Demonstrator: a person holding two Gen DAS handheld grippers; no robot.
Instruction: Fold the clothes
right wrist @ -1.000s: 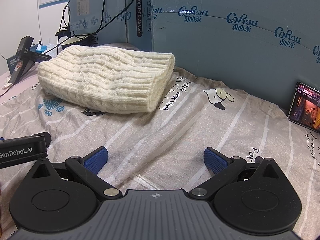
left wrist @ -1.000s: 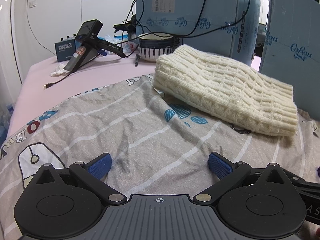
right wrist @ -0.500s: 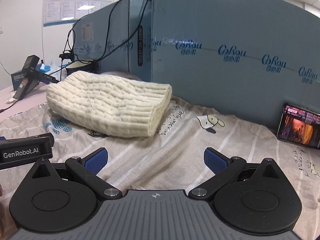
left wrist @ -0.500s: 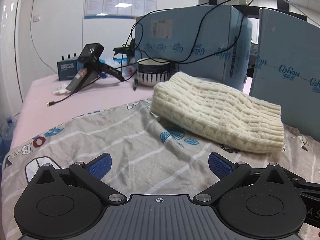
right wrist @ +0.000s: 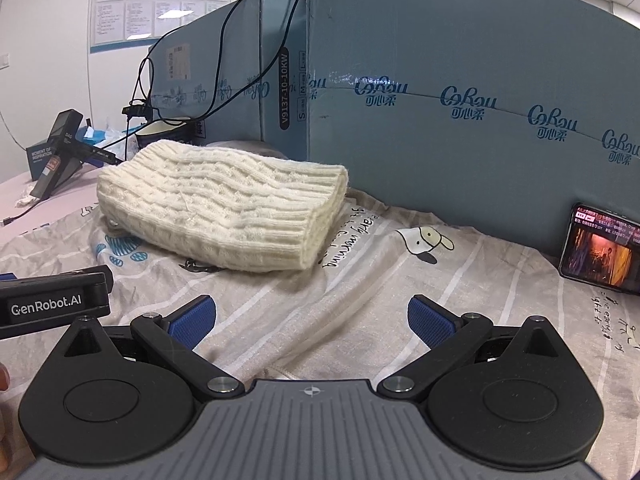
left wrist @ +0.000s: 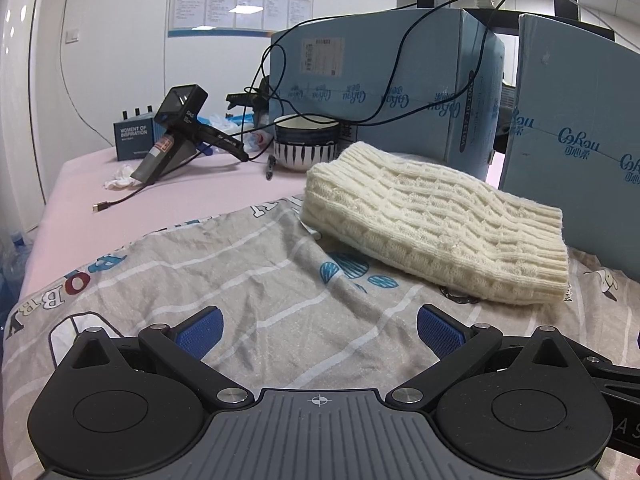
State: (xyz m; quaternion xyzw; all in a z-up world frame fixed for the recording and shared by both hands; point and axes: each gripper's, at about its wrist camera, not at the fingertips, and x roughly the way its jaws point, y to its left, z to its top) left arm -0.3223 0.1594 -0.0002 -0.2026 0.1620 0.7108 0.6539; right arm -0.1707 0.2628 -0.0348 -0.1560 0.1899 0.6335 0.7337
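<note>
A folded cream knit sweater (left wrist: 436, 226) (right wrist: 224, 204) lies on a grey printed sheet (left wrist: 240, 276) (right wrist: 400, 300) in front of blue boxes. My left gripper (left wrist: 319, 332) hovers open over the sheet, short of the sweater, with nothing between its blue pads (left wrist: 200, 330). My right gripper (right wrist: 311, 322) is also open and empty, low over the sheet to the sweater's near right. The left gripper's body (right wrist: 52, 304) shows at the left edge of the right wrist view.
Blue cardboard boxes (left wrist: 384, 84) (right wrist: 460, 120) wall off the back. A striped bowl (left wrist: 306, 142), a black handheld device (left wrist: 176, 132), cables and a small blue box (left wrist: 134, 138) sit on the pink table at back left. A lit phone (right wrist: 600, 248) leans against the box at right.
Both grippers have drawn back and tilted up from the sheet, so the sweater sits lower and farther in each view. Both stay open and empty; the sweater has not moved.
</note>
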